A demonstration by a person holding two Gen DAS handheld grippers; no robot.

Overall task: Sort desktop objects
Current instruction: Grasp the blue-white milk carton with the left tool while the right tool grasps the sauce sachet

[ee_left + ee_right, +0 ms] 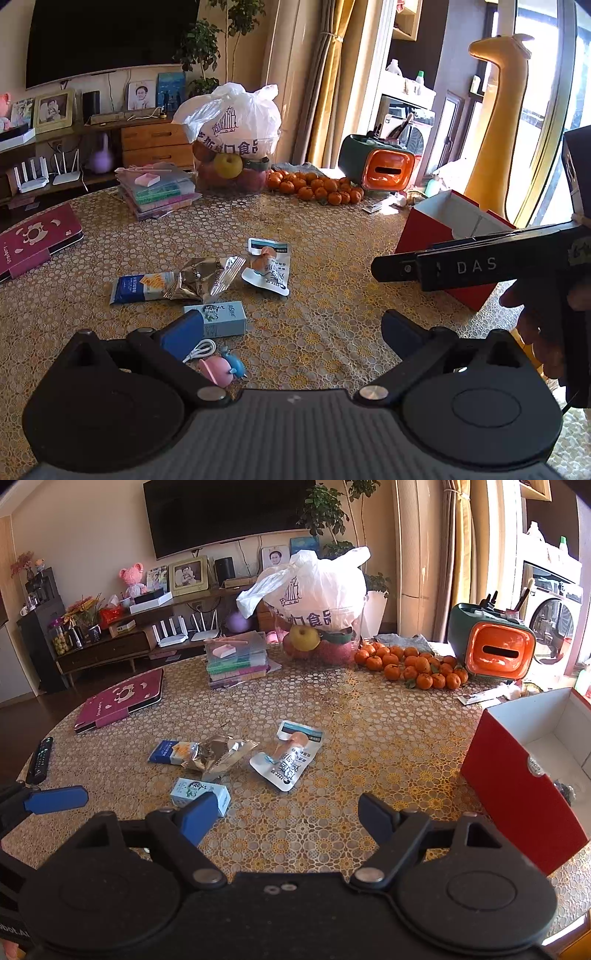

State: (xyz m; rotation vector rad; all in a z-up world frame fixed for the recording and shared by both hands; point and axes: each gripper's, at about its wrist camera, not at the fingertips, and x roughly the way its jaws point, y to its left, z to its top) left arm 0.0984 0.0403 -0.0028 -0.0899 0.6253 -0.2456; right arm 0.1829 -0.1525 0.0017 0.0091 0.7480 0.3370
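Observation:
Loose items lie mid-table: a blue snack bar, a crumpled silver wrapper, a white food pouch and a small pale-blue carton. A white cable and a pink-and-blue toy lie nearest me. An open red box with a white inside stands on the right. My left gripper hovers open just behind the carton, holding nothing. Open and empty too, my right gripper hangs left of the red box.
At the back stand a white bag of fruit, a heap of small oranges, an orange-and-green organiser and a stack of books. A maroon case and a remote lie at the left edge.

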